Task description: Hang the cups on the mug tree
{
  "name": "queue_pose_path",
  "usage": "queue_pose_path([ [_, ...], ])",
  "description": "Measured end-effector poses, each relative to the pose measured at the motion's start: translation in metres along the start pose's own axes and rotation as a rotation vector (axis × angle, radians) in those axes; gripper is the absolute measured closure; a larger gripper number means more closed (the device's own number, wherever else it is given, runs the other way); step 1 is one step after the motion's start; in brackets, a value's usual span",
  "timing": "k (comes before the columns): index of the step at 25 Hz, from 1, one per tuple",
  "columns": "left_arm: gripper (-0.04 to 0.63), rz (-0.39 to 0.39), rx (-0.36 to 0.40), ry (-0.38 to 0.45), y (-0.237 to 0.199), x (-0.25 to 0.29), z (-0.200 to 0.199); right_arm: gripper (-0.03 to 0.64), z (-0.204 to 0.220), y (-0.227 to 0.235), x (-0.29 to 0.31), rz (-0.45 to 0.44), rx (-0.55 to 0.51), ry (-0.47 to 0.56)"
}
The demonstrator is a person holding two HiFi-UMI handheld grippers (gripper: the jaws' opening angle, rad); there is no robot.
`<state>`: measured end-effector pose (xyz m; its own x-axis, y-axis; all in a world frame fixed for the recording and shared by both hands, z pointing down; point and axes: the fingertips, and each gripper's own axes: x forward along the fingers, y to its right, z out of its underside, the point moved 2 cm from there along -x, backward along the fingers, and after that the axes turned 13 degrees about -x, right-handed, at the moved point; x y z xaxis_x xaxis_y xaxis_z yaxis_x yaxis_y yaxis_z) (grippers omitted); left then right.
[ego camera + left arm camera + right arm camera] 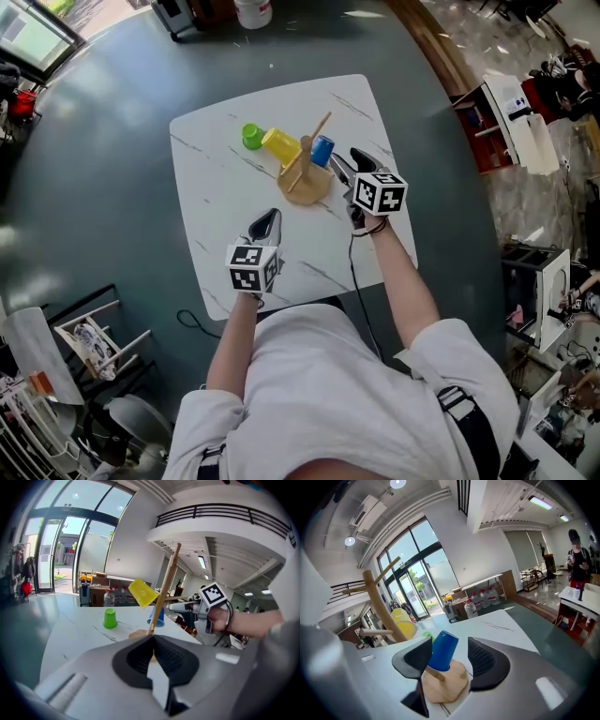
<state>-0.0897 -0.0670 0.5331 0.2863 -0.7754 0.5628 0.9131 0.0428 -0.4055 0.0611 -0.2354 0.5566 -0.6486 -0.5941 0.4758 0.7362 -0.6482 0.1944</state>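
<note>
Left claw [271, 216] hovers shut and empty; right claw [337, 159], outstretched, gapes around blue cup [322, 150].

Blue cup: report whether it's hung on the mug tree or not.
Hung. The blue cup sits mouth-down over a low peg of the mug tree; the right tongs stand open around it.

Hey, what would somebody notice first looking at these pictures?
A wooden mug tree stands near the middle of the white board, with a yellow cup hung high and a blue cup on a low peg. The right gripper, jaws open, flanks the blue cup, while a green cup sits upside down on the board left of the tree.
</note>
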Motion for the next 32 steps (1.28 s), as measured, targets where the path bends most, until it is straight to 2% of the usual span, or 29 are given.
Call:
queue_pose_path([
  [3, 0.592, -0.017, -0.005, -0.009, -0.007, 0.001, 0.001, 0.421, 0.011, 0.004, -0.017, 0.052, -0.003, 0.002],
  [7, 0.592, -0.044, -0.018, -0.009, -0.022, 0.003, -0.004, 0.617, 0.025, 0.003, -0.033, 0.114, 0.016, 0.004],
  [13, 0.592, -0.044, -0.040, -0.002, -0.040, 0.006, -0.009, 0.618, 0.052, -0.015, -0.048, 0.161, 0.021, -0.038],
  [19, 0.592, -0.018, -0.029, -0.003, -0.063, 0.008, -0.028, 0.618, 0.066, -0.069, -0.051, 0.131, -0.030, -0.082],
  [23, 0.592, 0.004, -0.024, 0.005, -0.078, 0.011, -0.042, 0.618, 0.071, -0.097, -0.052, 0.155, -0.102, -0.121],
  [26, 0.592, 0.005, -0.028, 0.026, -0.094, 0.016, -0.050, 0.618, 0.070, -0.113, -0.050, 0.176, -0.096, -0.117],
  [32, 0.592, 0.005, 0.073, 0.034, -0.128, 0.035, -0.061, 0.618, 0.066, -0.142, -0.041, 0.183, -0.169, -0.134],
])
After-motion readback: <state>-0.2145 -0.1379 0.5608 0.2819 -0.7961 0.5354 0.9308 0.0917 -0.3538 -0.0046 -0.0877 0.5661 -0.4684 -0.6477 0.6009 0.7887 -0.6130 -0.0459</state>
